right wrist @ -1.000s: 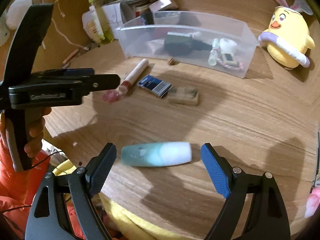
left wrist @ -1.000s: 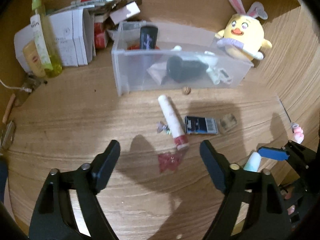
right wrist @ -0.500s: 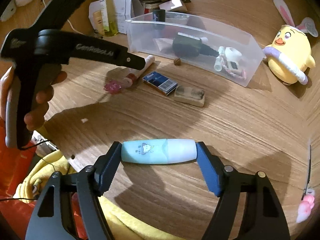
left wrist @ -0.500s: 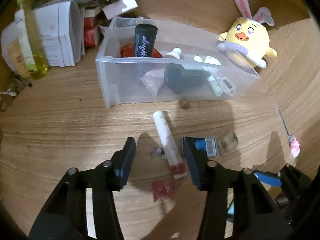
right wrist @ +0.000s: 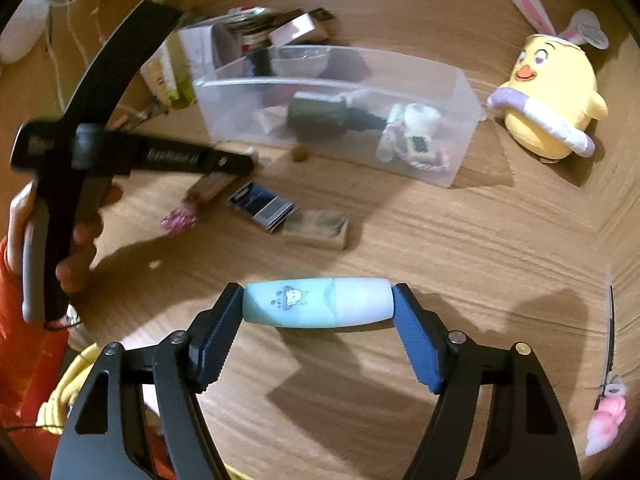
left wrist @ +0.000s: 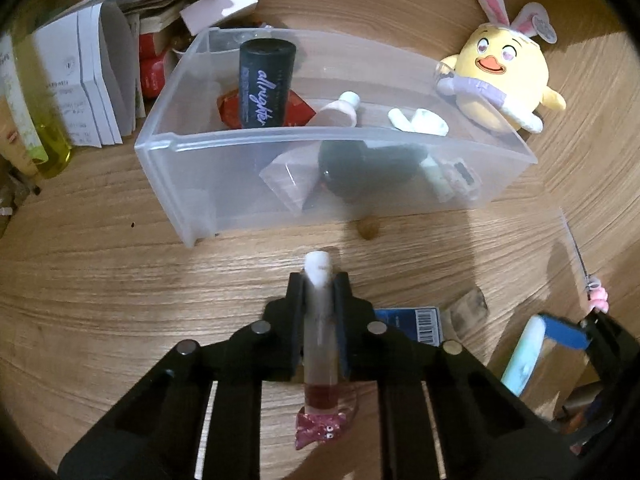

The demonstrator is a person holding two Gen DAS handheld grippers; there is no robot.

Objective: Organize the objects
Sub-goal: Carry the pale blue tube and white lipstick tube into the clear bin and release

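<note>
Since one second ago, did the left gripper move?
Yes. The left gripper went forward toward the clear bin, its jaws closing on the white-capped tube.

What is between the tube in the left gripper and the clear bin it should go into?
Only the bin's own near wall. The left gripper is shut on the tube; bare table lies ahead, and the small brown nut sits off to the right.

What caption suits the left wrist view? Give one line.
Left gripper shut on a white-capped tube before the clear bin.
</note>
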